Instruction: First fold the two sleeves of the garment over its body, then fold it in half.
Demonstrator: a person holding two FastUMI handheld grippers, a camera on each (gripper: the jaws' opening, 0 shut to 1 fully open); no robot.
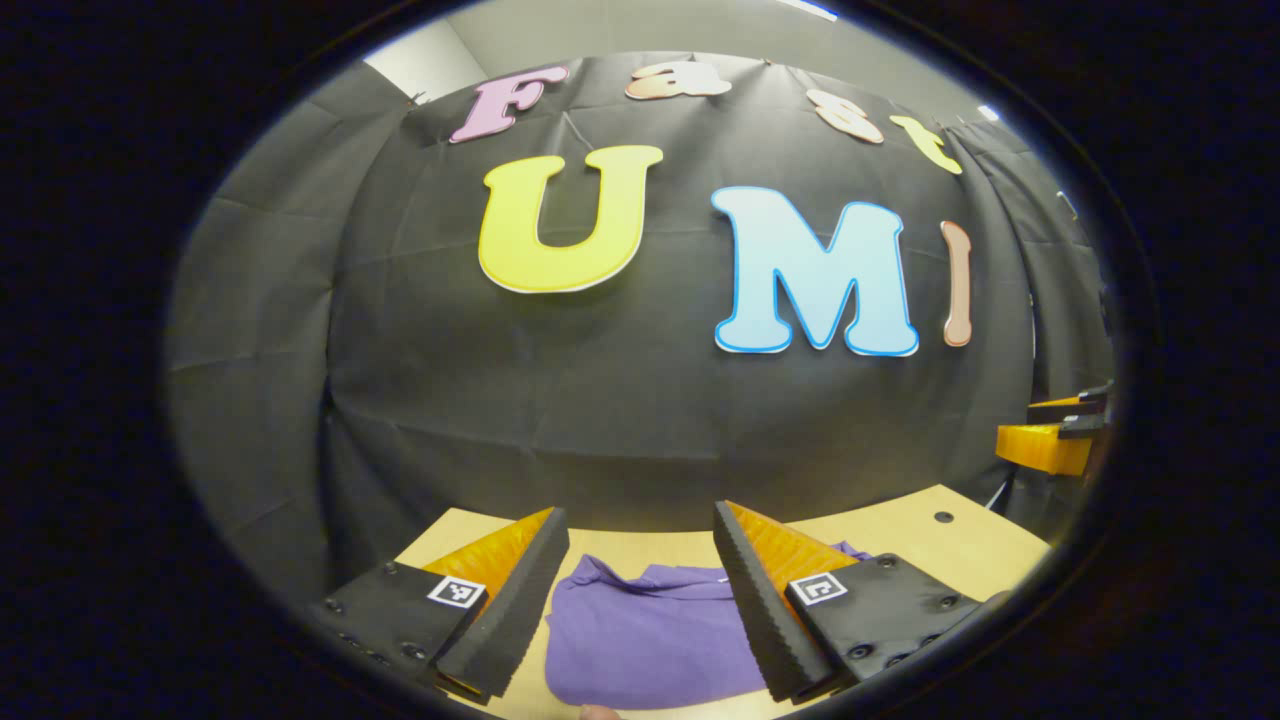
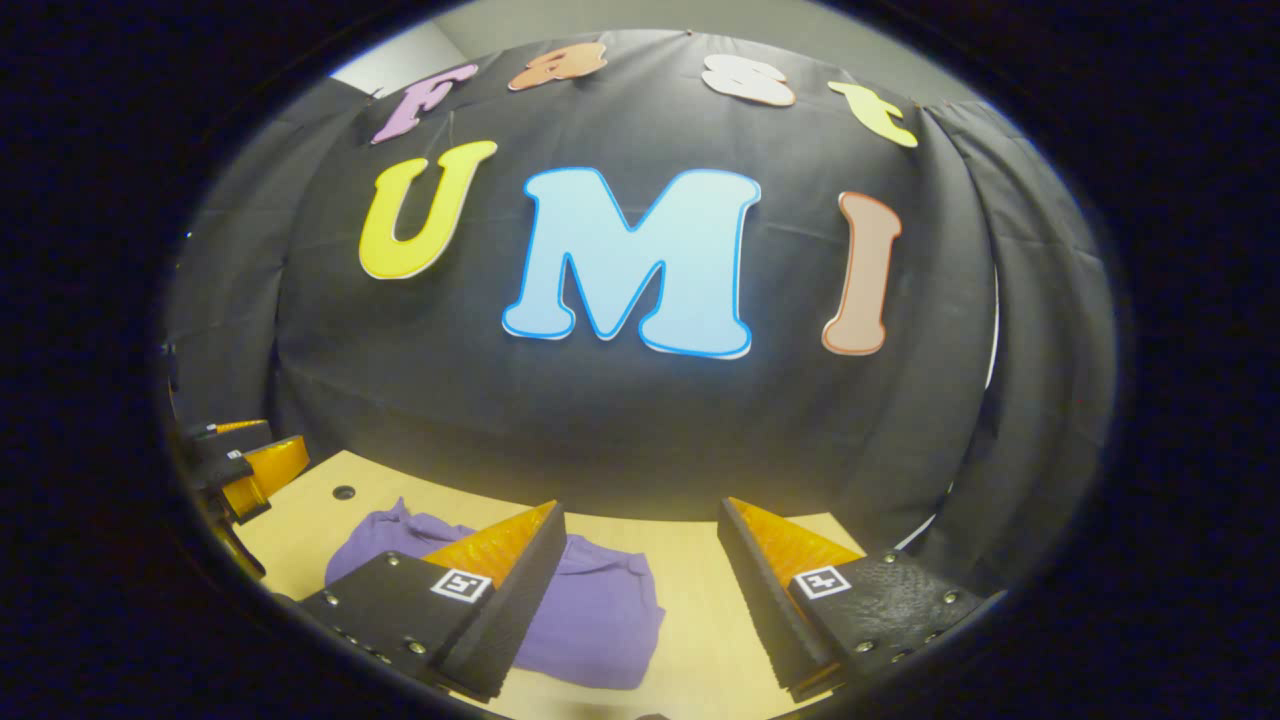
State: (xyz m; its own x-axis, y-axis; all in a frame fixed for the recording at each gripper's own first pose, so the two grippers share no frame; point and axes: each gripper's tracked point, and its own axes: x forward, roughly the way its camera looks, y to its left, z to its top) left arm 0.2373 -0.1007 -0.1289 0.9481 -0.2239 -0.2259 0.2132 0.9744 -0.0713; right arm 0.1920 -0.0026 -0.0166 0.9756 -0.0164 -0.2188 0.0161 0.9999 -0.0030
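You are holding your left gripper (image 1: 640,590) above the near part of the table (image 1: 930,545), its fingers standing wide apart with nothing between them. Through that gap the purple garment (image 1: 650,640) is lying on the tabletop as a compact folded bundle, its collar end pointing toward the booth's black wall. The right-hand finger is hiding a part of the cloth.

Your right gripper (image 2: 640,590) is also hanging over the table (image 2: 690,560) with its fingers spread and gripping nothing. In the right gripper view the garment (image 2: 600,620) is sitting to the left of the gap, partly behind the left finger, with bare wood showing between the fingers. A small dark hole (image 2: 343,492) is showing in the tabletop near the garment's far corner.

At the right edge of the left gripper view the other gripper is peeking in, well apart from the garment, and you cannot tell its finger spread from there.
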